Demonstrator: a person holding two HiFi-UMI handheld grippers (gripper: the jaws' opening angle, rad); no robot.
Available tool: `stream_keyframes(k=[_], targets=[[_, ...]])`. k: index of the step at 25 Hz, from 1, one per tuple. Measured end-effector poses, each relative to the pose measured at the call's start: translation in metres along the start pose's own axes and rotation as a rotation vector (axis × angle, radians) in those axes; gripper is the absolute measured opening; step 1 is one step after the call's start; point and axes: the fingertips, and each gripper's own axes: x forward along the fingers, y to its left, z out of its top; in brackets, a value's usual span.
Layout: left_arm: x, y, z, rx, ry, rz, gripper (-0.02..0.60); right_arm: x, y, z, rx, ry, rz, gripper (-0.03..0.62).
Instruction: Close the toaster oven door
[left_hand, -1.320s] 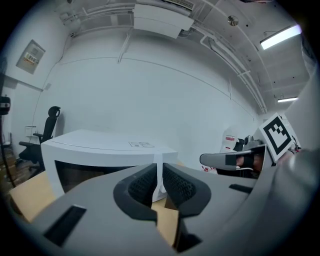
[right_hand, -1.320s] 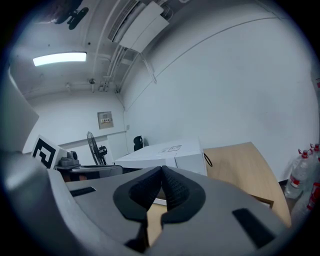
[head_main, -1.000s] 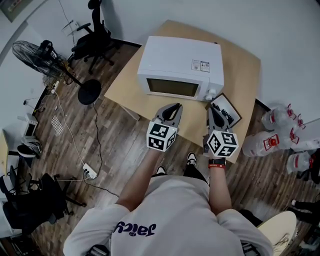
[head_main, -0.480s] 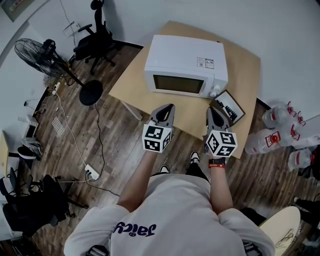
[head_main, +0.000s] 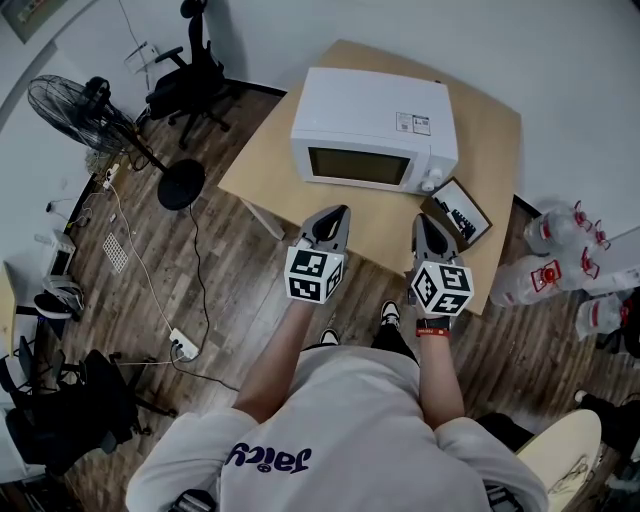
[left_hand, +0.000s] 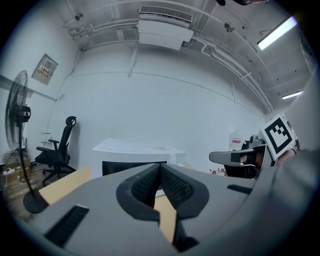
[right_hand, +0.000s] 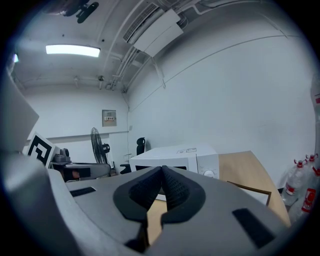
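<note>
A white toaster oven (head_main: 375, 130) stands on the wooden table (head_main: 490, 140) with its dark glass door flat against the front. Both grippers hang over the table's near edge, a short way in front of the oven and touching nothing. My left gripper (head_main: 340, 212) is shut and empty, pointing at the door's left part. My right gripper (head_main: 422, 218) is shut and empty, pointing toward the knob side. The oven (left_hand: 137, 156) shows beyond the shut left jaws, and the oven (right_hand: 175, 155) also lies past the right jaws.
A framed dark picture (head_main: 455, 218) lies on the table just right of the oven. A standing fan (head_main: 75, 105) and an office chair (head_main: 190, 70) are on the floor at left. Water bottles (head_main: 560, 270) lie on the floor at right.
The left gripper's jaws have come together and it drew back slightly toward the person. The right gripper has barely moved.
</note>
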Motion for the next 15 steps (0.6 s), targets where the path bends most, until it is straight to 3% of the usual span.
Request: stream_keyframes(k=[15], targets=[[0.066, -0.018, -0.012, -0.003, 0.041, -0.009, 0.02, 0.024, -0.046, -0.003, 0.016, 0.033, 0.017, 0.012]])
